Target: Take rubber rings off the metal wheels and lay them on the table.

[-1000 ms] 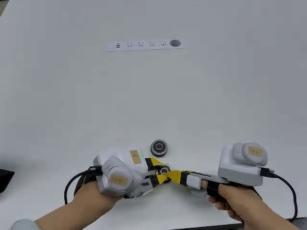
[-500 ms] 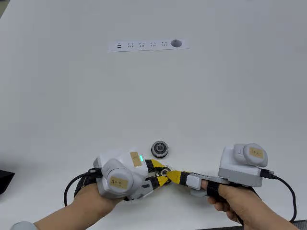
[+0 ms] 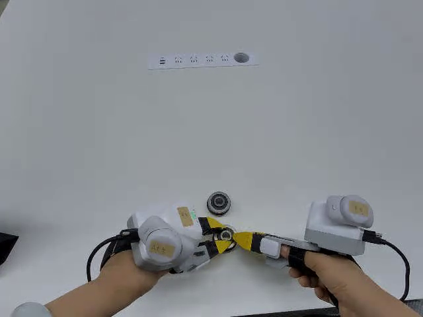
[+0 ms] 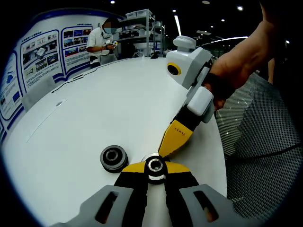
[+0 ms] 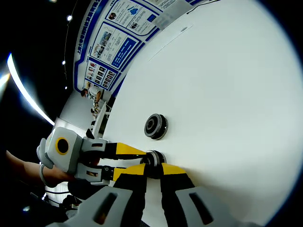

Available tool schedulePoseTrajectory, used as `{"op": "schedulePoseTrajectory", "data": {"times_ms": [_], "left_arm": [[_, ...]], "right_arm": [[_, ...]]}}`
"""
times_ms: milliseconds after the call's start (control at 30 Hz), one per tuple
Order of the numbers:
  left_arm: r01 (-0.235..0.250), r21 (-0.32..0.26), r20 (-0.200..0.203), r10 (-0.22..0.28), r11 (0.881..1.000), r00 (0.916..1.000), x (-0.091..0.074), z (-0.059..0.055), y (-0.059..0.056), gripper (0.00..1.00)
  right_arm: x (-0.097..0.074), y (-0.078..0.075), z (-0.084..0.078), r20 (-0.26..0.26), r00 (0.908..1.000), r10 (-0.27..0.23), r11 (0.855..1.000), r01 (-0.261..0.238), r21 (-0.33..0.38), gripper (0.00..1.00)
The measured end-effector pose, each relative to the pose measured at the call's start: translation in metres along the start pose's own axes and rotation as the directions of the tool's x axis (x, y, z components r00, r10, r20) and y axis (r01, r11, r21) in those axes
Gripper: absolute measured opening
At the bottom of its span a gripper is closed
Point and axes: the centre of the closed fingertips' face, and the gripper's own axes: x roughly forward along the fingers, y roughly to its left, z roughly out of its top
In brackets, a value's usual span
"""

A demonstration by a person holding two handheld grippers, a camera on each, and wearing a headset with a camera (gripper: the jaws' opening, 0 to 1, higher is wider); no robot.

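We are looking at two small round metal wheels with black rubber rings on a white table [image 3: 297, 132]. The left hand [image 3: 125, 271] and right hand [image 3: 324, 274] are reaching inward, low, with their tips meeting. The left gripper [image 3: 220, 236] is clamping the nearer wheel [image 4: 155, 166], its jaws narrowed onto it. The right gripper [image 3: 242, 240] is pinching that wheel's edge, its jaws almost closed. The farther wheel [image 3: 219, 203] is lying flat on the table just beyond them.
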Motion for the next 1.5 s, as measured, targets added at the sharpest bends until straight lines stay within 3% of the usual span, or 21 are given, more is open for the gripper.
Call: {"op": "schedulePoseTrajectory", "data": {"times_ms": [100, 733, 800, 1100, 1500], "left_arm": [[0.0, -0.001, 0.001, 0.0, 1.0, 1.0, 0.0, 0.0001, -0.0002, 0.13], [0.0, -0.007, 0.008, 0.0, 1.0, 1.0, 0.0001, 0.002, -0.0007, 0.13], [0.001, -0.007, 0.008, -0.001, 1.0, 1.0, 0.0001, 0.0021, -0.0005, 0.13], [-0.001, -0.008, 0.009, 0.001, 1.0, 1.0, 0.0, 0.002, -0.0003, 0.13], [0.0, -0.008, 0.011, 0.0, 1.0, 0.9999, -0.0001, 0.0024, -0.0006, 0.13]], "right_arm": [[0.001, -0.0002, -0.0008, -0.003, 1.0, 0.001, 1.0, -0.001, 0.0, 0.17], [0.0036, -0.0011, -0.0031, -0.009, 0.9999, -0.009, 1.0, 0.009, -0.018, 0.2], [0.0041, 0.0035, -0.0033, -0.009, 0.9999, 0.014, 1.0, -0.014, -0.006, 0.18], [0.0034, 0.0023, -0.0026, -0.004, 0.9997, 0.024, 1.0, -0.024, 0.012, 0.19], [0.0001, 0.0039, -0.0015, -0.015, 0.9998, 0.016, 0.999, -0.017, -0.047, 0.18]]}}
